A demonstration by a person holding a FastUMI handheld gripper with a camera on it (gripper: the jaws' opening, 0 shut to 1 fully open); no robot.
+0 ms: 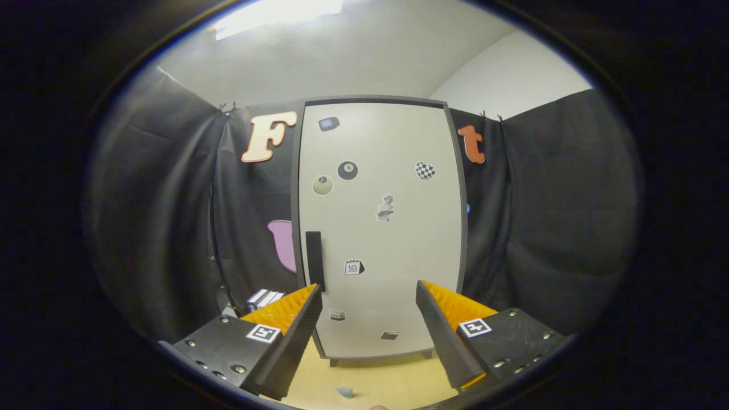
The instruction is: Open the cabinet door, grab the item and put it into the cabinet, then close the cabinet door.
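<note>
A tall white cabinet (379, 228) with a dark frame stands ahead of me on a wooden table, its door shut and dotted with stickers. A dark vertical handle (314, 259) sits at the door's left edge, just above my left fingertip. My gripper (367, 287) is open, its fingers wide apart with nothing between them, and it hangs short of the door. A small white and blue box (263, 298) lies on the table left of the cabinet, partly hidden behind my left finger.
Black cloth walls close in on both sides and behind the cabinet. The wooden table top (376, 381) runs from the cabinet's feet toward me. A small pale bit (344, 391) lies on it between my fingers.
</note>
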